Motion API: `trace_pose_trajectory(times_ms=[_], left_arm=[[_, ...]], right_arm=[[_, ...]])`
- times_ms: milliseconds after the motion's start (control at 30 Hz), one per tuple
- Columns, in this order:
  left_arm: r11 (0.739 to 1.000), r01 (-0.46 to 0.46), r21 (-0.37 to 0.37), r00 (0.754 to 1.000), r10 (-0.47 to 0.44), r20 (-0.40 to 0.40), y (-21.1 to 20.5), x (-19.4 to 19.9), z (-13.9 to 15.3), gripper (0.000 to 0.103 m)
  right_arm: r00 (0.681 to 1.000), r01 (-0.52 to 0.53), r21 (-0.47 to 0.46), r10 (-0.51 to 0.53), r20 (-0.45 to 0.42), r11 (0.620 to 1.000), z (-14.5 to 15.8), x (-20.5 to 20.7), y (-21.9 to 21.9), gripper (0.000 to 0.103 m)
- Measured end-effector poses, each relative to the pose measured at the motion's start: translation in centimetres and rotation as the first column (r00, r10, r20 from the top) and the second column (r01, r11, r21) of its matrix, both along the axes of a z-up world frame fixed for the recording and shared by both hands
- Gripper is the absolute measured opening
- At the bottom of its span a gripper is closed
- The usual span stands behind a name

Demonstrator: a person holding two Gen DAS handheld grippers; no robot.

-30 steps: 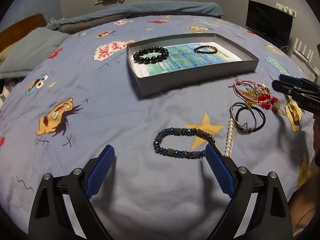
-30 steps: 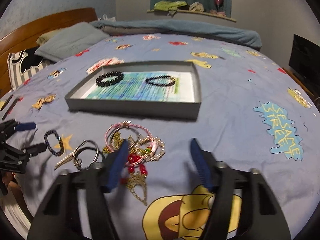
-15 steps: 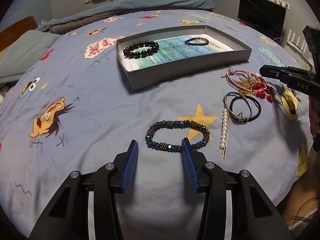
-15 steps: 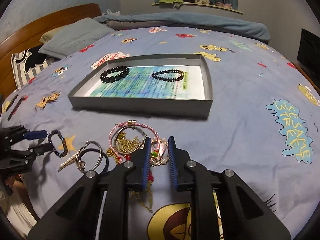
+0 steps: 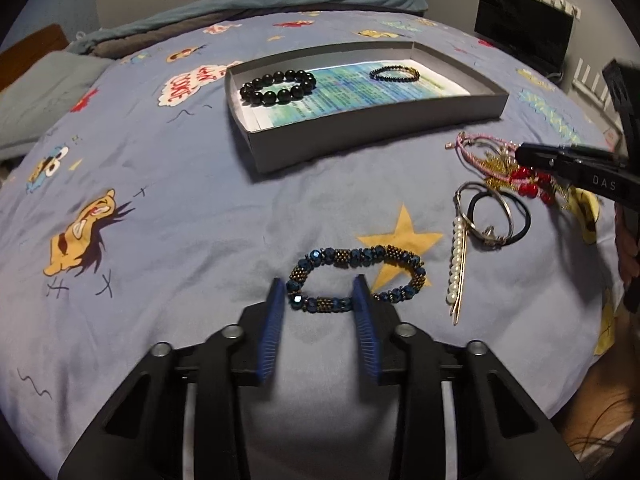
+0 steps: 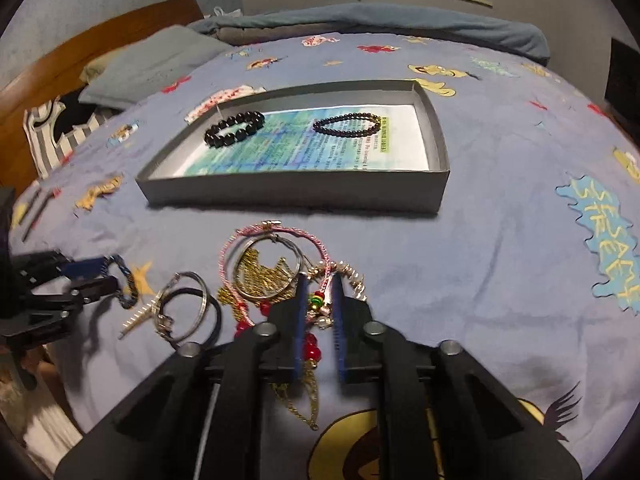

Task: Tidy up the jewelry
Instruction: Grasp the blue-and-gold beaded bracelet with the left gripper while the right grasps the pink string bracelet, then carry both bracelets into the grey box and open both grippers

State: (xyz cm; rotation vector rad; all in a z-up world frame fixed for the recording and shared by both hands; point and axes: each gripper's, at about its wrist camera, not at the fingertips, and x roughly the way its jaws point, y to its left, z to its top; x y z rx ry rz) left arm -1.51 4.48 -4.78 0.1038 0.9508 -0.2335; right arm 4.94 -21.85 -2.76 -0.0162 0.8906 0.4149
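Note:
A blue and bronze beaded bracelet (image 5: 356, 276) lies on the bedspread. My left gripper (image 5: 320, 290) is part closed, its blue pads either side of the bracelet's near end. My right gripper (image 6: 319, 290) is narrowly open over a tangle of pink, gold and red jewelry (image 6: 276, 268), with beads between its pads. The grey tray (image 5: 360, 130) holds a large black bead bracelet (image 5: 278, 87) and a thin dark bracelet (image 5: 394, 73). The tray also shows in the right wrist view (image 6: 296, 192).
A pearl hair pin (image 5: 457, 258) and a silver ring with a black hair tie (image 5: 494, 214) lie right of the blue bracelet. A pillow (image 6: 148, 64) and wooden headboard (image 6: 80, 60) sit at the far left. A black monitor (image 5: 524, 26) stands beyond the bed.
My left gripper has narrowed from wide open and moved forward onto the blue bracelet's near end. My right gripper closed sharply, then opened slightly, over the jewelry tangle.

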Motion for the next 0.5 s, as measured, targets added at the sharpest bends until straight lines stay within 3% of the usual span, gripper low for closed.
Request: trace_pose_trajectory(times_ms=[67,333,500], left_arm=[[1.000,-0.010,0.010,1.000,0.009,0.008,0.2,0.0,0.1,0.008],[1.000,-0.011,0.005,0.998,0.011,0.062,0.2,-0.5,1.2,0.008],[1.000,-0.010,-0.006,0.986,0.011,0.166,0.1,-1.4,3.2,0.007]], right_arm=[[1.000,0.006,0.016,-0.006,0.014,1.000,0.3,-0.2,-0.2,0.008],[0.995,0.009,0.029,-0.012,0.099,1.000,2.1,-1.0,-0.8,0.006],[0.983,0.016,0.042,-0.023,0.181,0.999,3.7,-1.9,-1.3,0.006]])
